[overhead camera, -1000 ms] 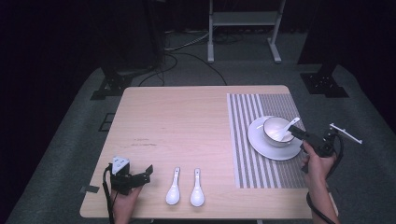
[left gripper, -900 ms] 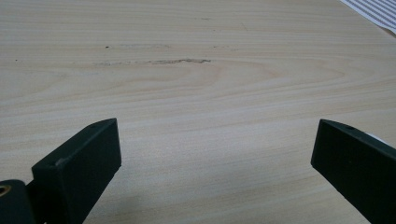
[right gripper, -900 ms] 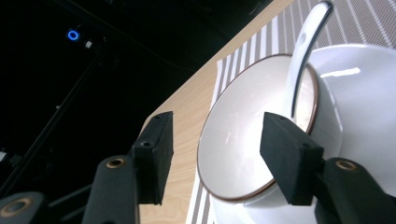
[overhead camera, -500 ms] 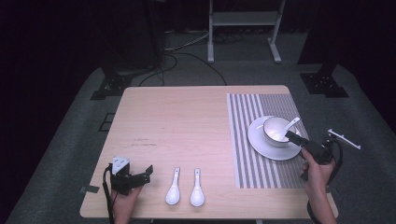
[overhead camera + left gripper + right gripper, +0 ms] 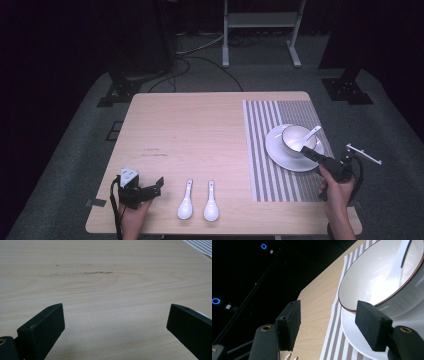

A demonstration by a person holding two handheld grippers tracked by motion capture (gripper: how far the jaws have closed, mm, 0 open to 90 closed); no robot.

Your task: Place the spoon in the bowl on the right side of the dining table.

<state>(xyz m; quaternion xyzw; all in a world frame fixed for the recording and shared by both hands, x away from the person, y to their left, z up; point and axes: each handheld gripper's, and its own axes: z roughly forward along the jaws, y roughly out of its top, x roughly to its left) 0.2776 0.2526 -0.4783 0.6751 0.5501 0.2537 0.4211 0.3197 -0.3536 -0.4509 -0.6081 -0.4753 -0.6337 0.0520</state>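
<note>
A white bowl (image 5: 292,136) stands on a white plate (image 5: 280,154) on the striped placemat (image 5: 260,165) at the table's right. A white spoon (image 5: 312,133) leans inside the bowl, handle toward the right. My right gripper (image 5: 306,151) sits just in front of the plate's near right rim, pointing at the bowl. In the right gripper view its jaws (image 5: 327,312) have just been opening and hold nothing, with the bowl (image 5: 374,277) and the spoon (image 5: 397,265) just ahead. My left gripper (image 5: 157,184) rests open at the front left over bare wood (image 5: 115,312).
Two more white spoons (image 5: 185,202) (image 5: 210,202) lie side by side near the table's front edge, just right of the left gripper. The wooden tabletop (image 5: 200,130) has bare room in its middle and back. A metal stand (image 5: 260,20) and cables lie on the dark floor beyond.
The right gripper has drawn back slightly from the bowl toward the front edge, its jaws now wider. The spoon stays in the bowl. The left gripper has not moved.
</note>
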